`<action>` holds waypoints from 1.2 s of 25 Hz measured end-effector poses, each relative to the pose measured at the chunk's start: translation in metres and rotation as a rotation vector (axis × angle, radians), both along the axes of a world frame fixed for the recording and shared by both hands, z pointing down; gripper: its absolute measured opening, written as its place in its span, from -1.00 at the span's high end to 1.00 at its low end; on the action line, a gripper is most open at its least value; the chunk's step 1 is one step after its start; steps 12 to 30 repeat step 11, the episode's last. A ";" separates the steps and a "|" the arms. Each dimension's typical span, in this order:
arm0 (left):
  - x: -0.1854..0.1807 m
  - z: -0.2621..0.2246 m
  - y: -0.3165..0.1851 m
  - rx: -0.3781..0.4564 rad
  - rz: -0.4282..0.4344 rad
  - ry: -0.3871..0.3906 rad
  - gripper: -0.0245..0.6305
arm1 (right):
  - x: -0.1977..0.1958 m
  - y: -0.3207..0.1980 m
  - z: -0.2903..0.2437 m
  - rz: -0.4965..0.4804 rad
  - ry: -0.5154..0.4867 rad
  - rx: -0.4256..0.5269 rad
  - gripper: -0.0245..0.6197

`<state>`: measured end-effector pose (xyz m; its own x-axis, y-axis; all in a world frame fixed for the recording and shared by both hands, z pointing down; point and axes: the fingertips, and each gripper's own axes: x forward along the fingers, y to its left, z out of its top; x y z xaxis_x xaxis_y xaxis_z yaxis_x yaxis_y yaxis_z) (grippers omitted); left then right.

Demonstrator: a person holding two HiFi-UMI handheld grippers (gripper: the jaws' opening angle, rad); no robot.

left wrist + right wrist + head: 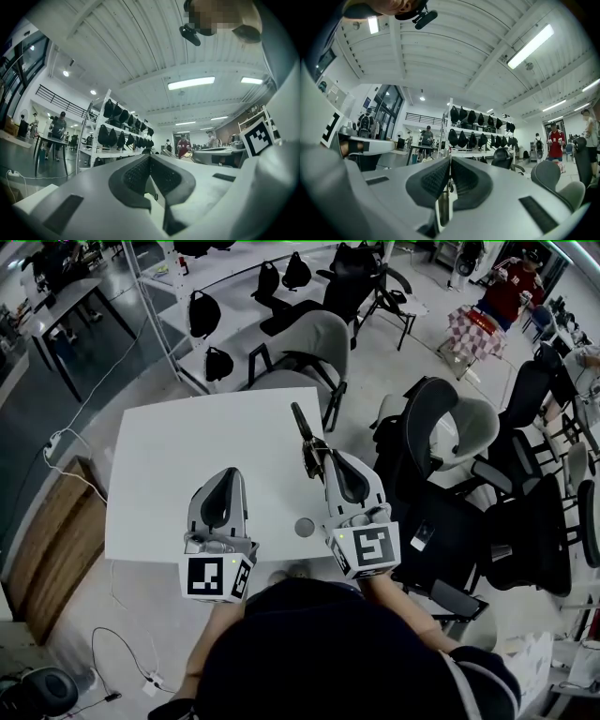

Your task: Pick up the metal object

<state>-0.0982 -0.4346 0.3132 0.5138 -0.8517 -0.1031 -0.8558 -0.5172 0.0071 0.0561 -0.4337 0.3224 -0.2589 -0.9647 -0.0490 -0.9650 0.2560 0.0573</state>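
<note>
My right gripper [323,463] is lifted above the right part of the white table [178,456] and is shut on a dark, slim metal object [304,435]. The object sticks out past the jaw tips towards the table's far edge. In the right gripper view the pads [433,180] are pressed together with a thin metal strip [442,206] between them. My left gripper [229,476] is held over the table's near left part. It is shut and has nothing in it, and its pads [136,176] meet at the tip in the left gripper view.
A grey round disc [304,527] lies in the tabletop near its front edge, between the two grippers. Office chairs [309,352] stand behind and to the right of the table. A rack with black bags [203,313] stands at the back left. Cables [70,474] run along the floor at the left.
</note>
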 end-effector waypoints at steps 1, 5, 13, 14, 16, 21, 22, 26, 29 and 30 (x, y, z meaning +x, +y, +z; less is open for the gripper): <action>0.000 0.000 0.001 0.000 -0.001 0.000 0.85 | 0.001 0.001 0.000 0.000 0.000 0.000 0.83; 0.002 -0.001 0.004 0.004 -0.009 0.001 0.85 | 0.003 0.003 0.002 -0.007 -0.003 -0.002 0.83; 0.007 0.002 0.012 0.003 -0.014 -0.001 0.85 | 0.010 0.008 0.007 -0.013 -0.001 -0.009 0.83; 0.007 0.002 0.012 0.003 -0.014 -0.001 0.85 | 0.010 0.008 0.007 -0.013 -0.001 -0.009 0.83; 0.007 0.002 0.012 0.003 -0.014 -0.001 0.85 | 0.010 0.008 0.007 -0.013 -0.001 -0.009 0.83; 0.007 0.002 0.012 0.003 -0.014 -0.001 0.85 | 0.010 0.008 0.007 -0.013 -0.001 -0.009 0.83; 0.007 0.002 0.012 0.003 -0.014 -0.001 0.85 | 0.010 0.008 0.007 -0.013 -0.001 -0.009 0.83; 0.007 0.002 0.012 0.003 -0.014 -0.001 0.85 | 0.010 0.008 0.007 -0.013 -0.001 -0.009 0.83; 0.007 0.002 0.012 0.003 -0.014 -0.001 0.85 | 0.010 0.008 0.007 -0.013 -0.001 -0.009 0.83; 0.007 0.002 0.012 0.003 -0.014 -0.001 0.85 | 0.010 0.008 0.007 -0.013 -0.001 -0.009 0.83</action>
